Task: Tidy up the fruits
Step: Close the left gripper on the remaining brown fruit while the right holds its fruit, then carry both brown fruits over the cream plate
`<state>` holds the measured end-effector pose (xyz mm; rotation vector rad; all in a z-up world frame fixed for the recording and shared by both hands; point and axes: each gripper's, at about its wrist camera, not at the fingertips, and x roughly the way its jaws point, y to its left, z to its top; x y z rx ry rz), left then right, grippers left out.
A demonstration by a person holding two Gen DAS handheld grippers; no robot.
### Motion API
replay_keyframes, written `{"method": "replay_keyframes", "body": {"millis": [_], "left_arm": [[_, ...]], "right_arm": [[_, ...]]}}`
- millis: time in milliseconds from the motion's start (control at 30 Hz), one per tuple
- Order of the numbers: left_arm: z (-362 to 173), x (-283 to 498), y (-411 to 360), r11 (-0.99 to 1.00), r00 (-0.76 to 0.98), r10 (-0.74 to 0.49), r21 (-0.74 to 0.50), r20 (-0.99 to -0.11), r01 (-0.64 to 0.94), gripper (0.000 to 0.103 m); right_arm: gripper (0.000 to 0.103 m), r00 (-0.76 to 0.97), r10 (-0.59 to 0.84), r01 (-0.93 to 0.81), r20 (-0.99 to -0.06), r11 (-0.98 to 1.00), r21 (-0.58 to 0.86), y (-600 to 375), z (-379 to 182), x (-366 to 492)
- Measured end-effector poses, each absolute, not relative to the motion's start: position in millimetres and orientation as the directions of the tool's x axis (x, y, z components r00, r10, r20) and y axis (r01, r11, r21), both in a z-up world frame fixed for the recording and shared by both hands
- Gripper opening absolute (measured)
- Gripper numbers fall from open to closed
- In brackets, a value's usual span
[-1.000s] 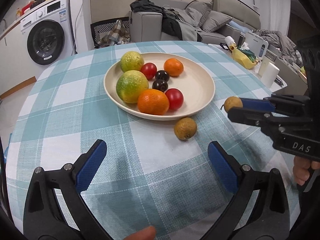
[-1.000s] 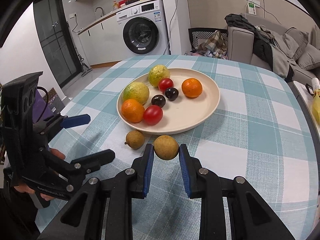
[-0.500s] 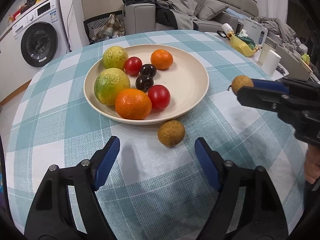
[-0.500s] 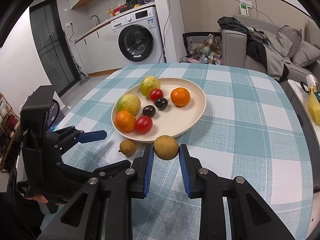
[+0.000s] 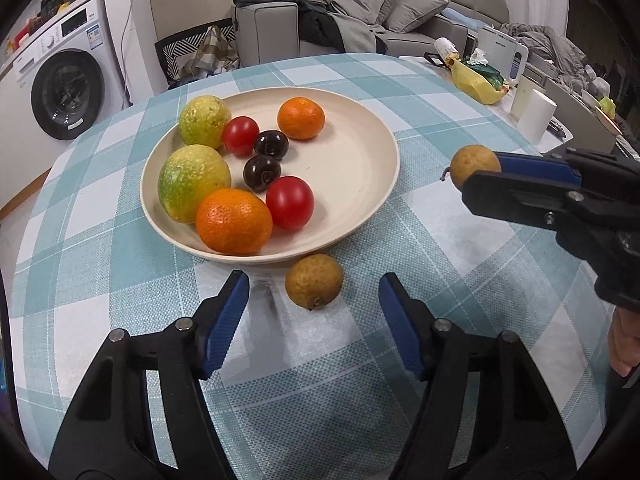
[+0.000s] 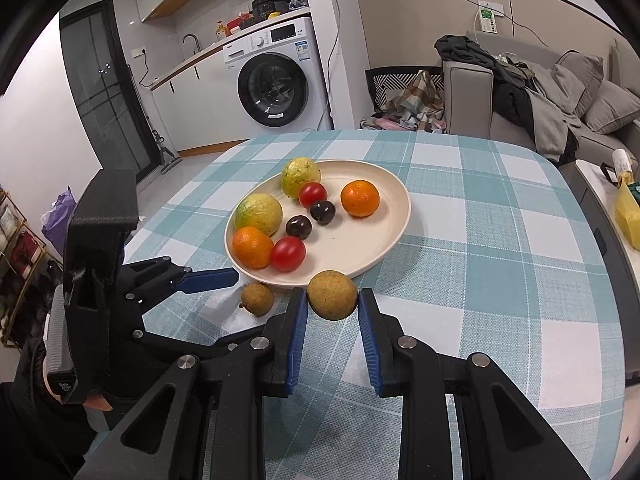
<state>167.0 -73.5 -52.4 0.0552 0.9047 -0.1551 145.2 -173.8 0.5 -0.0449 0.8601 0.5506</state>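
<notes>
Left wrist view: the left gripper (image 5: 314, 300) is spread wide, and a brown longan (image 5: 314, 281) is seen on the checked tablecloth (image 5: 460, 260) between its blue fingertips, touching neither. Just beyond them lies the cream plate (image 5: 360, 152) of fruit. A second longan (image 6: 332, 295) is clamped between the right gripper (image 6: 332, 300) jaws, raised off the cloth before the plate's near rim.

We see a cream plate (image 5: 360, 196) holding two yellow-green fruits, two oranges, two red tomatoes and two dark cherries — one brown longan (image 5: 314, 281) lies on the cloth just beside its rim, another longan (image 6: 331, 295) sits pinched, lifted nearby.
</notes>
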Motion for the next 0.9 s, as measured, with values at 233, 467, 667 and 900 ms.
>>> {"method": "replay_keyframes", "body": {"millis": [233,467,667,900], "left_arm": [[-56,169,-70,0.986,0.595,-0.132,-0.046,-0.793,0.158,0.038],[-56,167,-66,0.985,0.606,-0.15,-0.068,-0.781,0.156,0.026],[-50,157,-65,0.984,0.627,-0.163,-0.077,-0.762,0.161,0.026],[-33,145,-61,0.983,0.672,-0.174,-0.085,-0.72,0.163,0.026]], "right_arm": [[0.027,0.521,0.439,-0.476,-0.732,0.861,0.178,-173,0,145],[0.027,0.519,0.438,-0.478,-0.734,0.86,0.175,-173,-2,145],[0.027,0.52,0.437,-0.475,-0.734,0.862,0.178,-172,-3,145],[0.027,0.518,0.437,-0.474,-0.735,0.862,0.179,-172,-6,146]]}}
